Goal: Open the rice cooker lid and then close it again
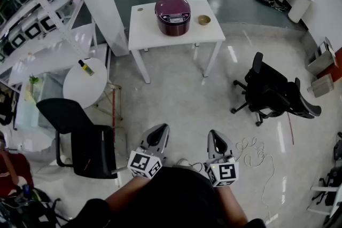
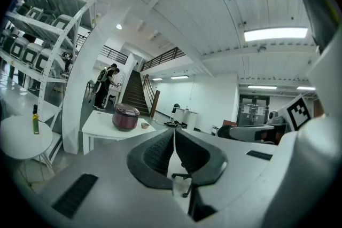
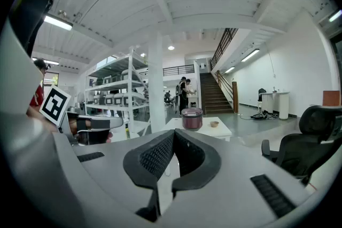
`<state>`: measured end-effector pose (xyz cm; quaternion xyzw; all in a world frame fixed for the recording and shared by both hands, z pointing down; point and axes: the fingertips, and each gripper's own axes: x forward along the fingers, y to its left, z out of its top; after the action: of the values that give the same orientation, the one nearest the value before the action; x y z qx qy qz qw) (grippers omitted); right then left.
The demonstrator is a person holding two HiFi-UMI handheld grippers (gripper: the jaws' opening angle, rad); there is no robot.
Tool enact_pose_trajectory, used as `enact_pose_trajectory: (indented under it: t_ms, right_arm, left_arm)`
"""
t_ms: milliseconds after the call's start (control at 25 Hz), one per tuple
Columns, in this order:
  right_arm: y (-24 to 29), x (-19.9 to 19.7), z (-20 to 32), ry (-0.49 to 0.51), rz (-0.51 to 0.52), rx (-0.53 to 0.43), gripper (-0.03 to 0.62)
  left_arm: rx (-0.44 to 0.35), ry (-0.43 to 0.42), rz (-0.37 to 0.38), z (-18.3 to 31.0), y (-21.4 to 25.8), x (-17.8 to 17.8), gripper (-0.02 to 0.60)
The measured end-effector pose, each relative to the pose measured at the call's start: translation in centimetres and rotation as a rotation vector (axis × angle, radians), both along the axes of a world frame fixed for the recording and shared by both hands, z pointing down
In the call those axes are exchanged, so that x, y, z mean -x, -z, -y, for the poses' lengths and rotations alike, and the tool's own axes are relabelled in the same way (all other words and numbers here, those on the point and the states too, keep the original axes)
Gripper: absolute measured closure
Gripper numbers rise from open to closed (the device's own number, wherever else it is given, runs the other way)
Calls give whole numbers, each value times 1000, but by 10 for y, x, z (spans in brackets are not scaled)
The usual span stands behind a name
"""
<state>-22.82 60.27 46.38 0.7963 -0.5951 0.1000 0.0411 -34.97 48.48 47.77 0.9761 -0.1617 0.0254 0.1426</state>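
Both grippers hang low at the bottom middle of the head view, and each has its jaws pressed together with nothing between them: the left gripper (image 1: 159,135) and the right gripper (image 1: 216,139) point up the frame, side by side. The rice cooker (image 1: 172,15) stands in the upper middle of that view on a white bench (image 1: 143,32), with its lid (image 1: 172,7) down and a small bowl (image 1: 204,20) just beside it to the right. Bare floor lies between it and the jaws, so it is well apart from both and straight ahead of where they point. In the left gripper view the cooker sits left of the line where the jaws meet. In the right gripper view it sits just above that line and a touch to its right. Neither hand looks clearly nearer, though the left one lines up a little better with the cooker in the head view. The task looks unstarted. The coming move is likely a plain approach up the frame, closing the whole gap before anything reaches the lid.
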Motion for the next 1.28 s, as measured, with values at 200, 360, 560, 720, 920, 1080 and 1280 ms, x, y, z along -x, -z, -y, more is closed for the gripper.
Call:
enact_pose_trajectory:
  t_ms: [200, 360, 560, 720, 920, 1080, 1280]
  right_arm:
    - [0, -11, -9, -5, -8, -7, 595]
    - [6, -19, -19, -28, 8, -28, 595]
    - [10, -28, -33, -58, 18, -45, 595]
    - [9, -29, -39, -72, 14, -42, 595]
    - [8, -28, -48, -76, -4, -38, 595]
    - [8, -28, -53, -75, -3, -31, 595]
    - [6, -32, -58, -88, 18, -20, 555]
  left_arm:
    - [-7, 0, -3, -9, 2, -10, 574]
    - [-8, -4, -4, -14, 4, -14, 574]
    - [-9, -11, -6, -22, 5, -16, 574]
    - [-19, -17, -9, -27, 5, -15, 574]
    - [-15, -9, -21, -33, 7, -9, 574]
    - [0, -14, -38, -34, 12, -8, 574]
    - [22, -53, -53, -37, 9, -7, 459]
